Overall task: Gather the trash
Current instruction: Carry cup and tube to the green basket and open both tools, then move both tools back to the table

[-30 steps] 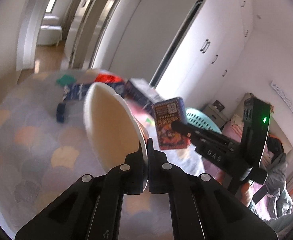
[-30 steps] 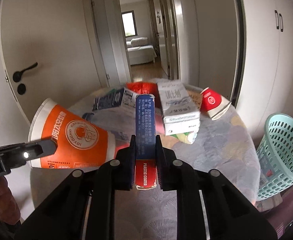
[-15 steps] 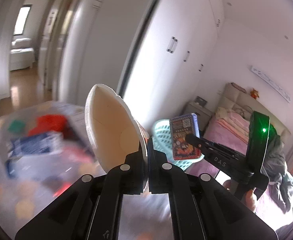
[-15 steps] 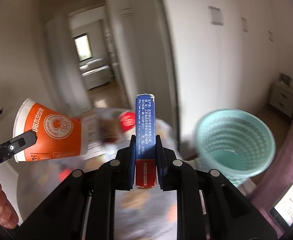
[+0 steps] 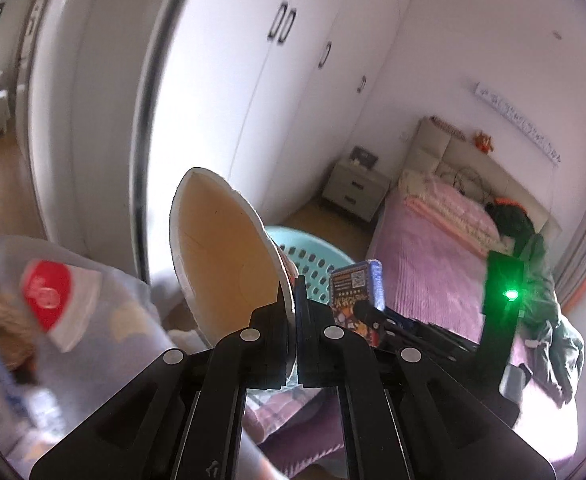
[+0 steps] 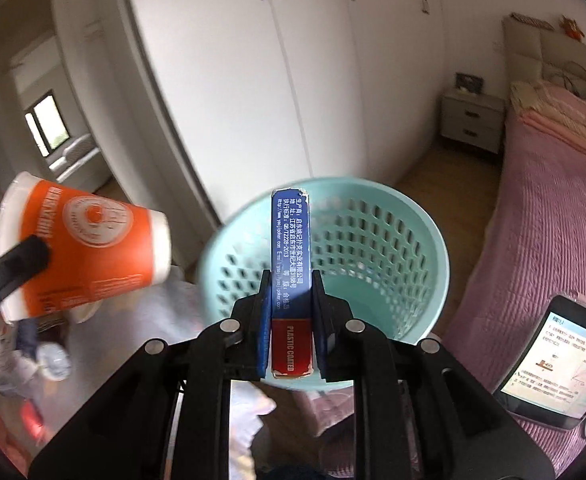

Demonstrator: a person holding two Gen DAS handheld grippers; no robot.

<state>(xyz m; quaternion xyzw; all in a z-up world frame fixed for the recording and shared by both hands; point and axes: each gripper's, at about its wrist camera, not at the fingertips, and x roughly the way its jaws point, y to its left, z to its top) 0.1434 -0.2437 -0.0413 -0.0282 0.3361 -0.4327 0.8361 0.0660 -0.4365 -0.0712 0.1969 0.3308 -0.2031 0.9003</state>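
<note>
One paper cup (image 6: 81, 240), orange-printed outside with a white rim and a plain tan inside, was seen at the left of the right wrist frame, tilted on its side; its thin rim was pinched between the closed fingers of the left gripper (image 5: 295, 308), at the centre of the left wrist frame. One flat cardboard card box (image 6: 291, 276), blue with a red end band printed "PLASTIC COATED", was clamped edge-on and upright in the right gripper (image 6: 291, 312), at frame centre. Directly behind it one round mint-green plastic basket (image 6: 421, 256) with perforated walls was seen, its mouth open toward the camera. One crushed red-and-white cup (image 5: 53, 300), blurred, lay on a pale patterned tablecloth (image 5: 133, 344) at the lower left of the left wrist frame. One bed (image 6: 553, 208) with a quilted pink cover, one grey two-drawer nightstand (image 6: 473, 120) and glossy white wardrobe doors (image 6: 293, 60) were recorded around a wooden floor.
</note>
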